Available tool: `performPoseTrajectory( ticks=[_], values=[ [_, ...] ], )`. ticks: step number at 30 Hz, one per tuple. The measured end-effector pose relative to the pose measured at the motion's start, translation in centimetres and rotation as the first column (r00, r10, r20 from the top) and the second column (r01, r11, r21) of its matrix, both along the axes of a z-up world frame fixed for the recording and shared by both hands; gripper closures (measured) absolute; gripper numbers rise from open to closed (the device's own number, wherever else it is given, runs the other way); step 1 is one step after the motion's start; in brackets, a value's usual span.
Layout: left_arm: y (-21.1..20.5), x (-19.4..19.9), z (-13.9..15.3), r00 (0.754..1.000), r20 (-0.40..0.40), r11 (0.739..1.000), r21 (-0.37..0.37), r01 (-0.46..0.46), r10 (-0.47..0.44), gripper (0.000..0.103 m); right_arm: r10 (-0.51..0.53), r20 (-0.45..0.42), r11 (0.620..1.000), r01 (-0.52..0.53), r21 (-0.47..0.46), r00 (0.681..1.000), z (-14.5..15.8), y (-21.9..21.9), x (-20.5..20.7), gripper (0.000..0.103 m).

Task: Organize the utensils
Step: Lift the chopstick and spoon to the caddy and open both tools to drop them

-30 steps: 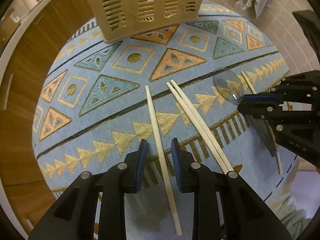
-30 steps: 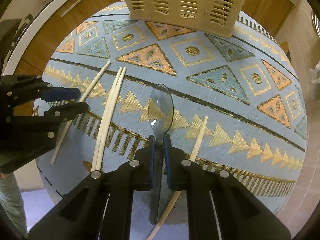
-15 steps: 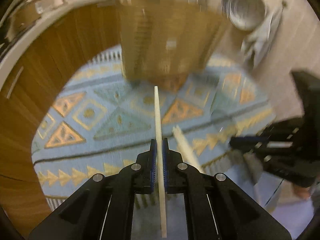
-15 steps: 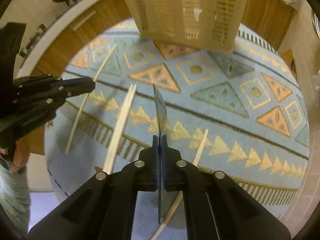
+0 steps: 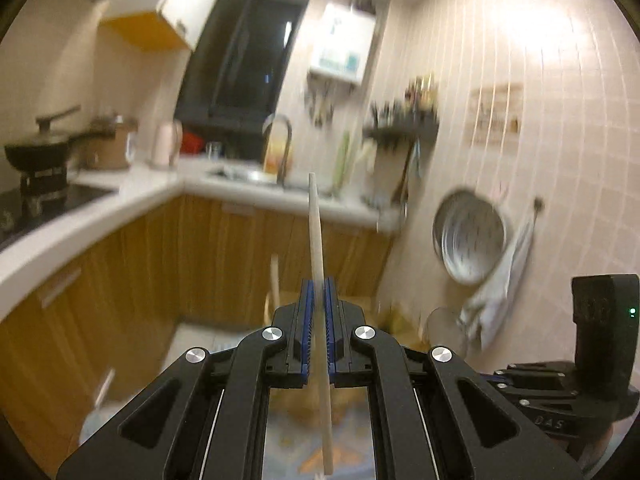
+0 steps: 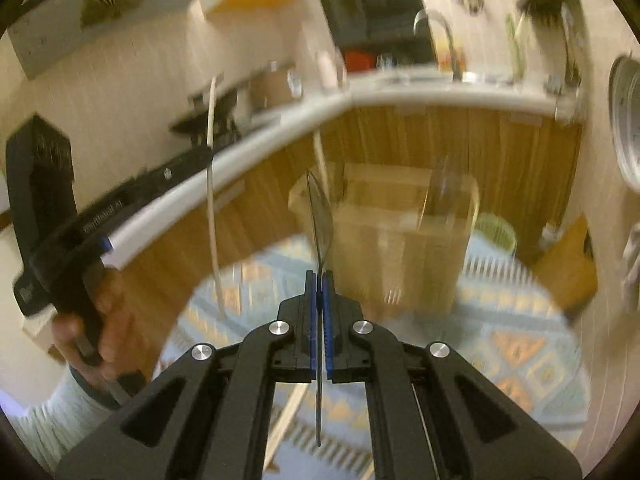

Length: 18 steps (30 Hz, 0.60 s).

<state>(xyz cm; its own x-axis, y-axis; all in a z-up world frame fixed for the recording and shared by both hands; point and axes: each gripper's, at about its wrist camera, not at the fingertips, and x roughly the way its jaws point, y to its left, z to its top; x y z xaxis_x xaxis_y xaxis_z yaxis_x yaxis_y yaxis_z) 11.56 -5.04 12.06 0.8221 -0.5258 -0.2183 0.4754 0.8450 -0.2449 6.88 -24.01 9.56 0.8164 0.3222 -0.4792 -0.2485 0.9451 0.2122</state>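
Left hand-held gripper (image 5: 316,300): blue pads pressed together on a pale chopstick (image 5: 316,240), gripped partway along its length. The stick runs between the fingers, its far end raised toward the kitchen counter (image 5: 100,216), its near end trailing below the gripper body.

Right hand-held gripper (image 6: 319,292): pads clamped on the handle of a clear plastic spoon (image 6: 320,216), held edge-on with the bowl up and forward. It points toward a beige slotted basket (image 6: 384,232), which stands on the patterned blue cloth (image 6: 520,344) covering the surface.

Basket contents: at least one pale stick stands upright near its left side, and something clear shows near its right side; motion blur keeps me from saying exactly what these are.

Loose item: one chopstick (image 6: 288,420) lies on the cloth below the right gripper, partly hidden by its body.

Seen from the right wrist, the left gripper (image 6: 108,240) sits off to the left, held in a bare hand (image 6: 100,332), its chopstick (image 6: 212,200) pointing upward.

Background: wood-fronted cabinets (image 5: 224,256), sink with a curved tap (image 5: 280,140), dark pan (image 5: 36,152) on the hob, metal basin (image 5: 470,236) and towel (image 5: 504,280) hanging on the tiled wall.
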Motion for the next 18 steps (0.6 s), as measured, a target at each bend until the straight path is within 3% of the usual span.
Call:
performPoseTrajectory(
  ticks=[6, 11, 18],
  values=[
    [-1.8, 1.8, 2.9, 0.980, 0.159, 0.992, -0.058, -0.114, 0.121, 0.100, -0.145, 0.201, 0.989, 0.146, 0.010, 0.969, 4.3, -3.1, 1.9, 0.101],
    [-1.9, 4.0, 3.8, 0.971, 0.179, 0.986, -0.092, -0.142, 0.157, 0.100, -0.272, 0.312, 0.956, 0.294, -0.023, 0.910, 5.2, -4.8, 4.0, 0.101],
    [-3.6, 7.1, 1.7, 0.969, 0.174, 0.984, -0.059, -0.168, 0.176, 0.099, -0.342, 0.338, 0.927, 0.373, -0.030, 0.877, 3.2, -6.0, 7.6, 0.101]
  ],
)
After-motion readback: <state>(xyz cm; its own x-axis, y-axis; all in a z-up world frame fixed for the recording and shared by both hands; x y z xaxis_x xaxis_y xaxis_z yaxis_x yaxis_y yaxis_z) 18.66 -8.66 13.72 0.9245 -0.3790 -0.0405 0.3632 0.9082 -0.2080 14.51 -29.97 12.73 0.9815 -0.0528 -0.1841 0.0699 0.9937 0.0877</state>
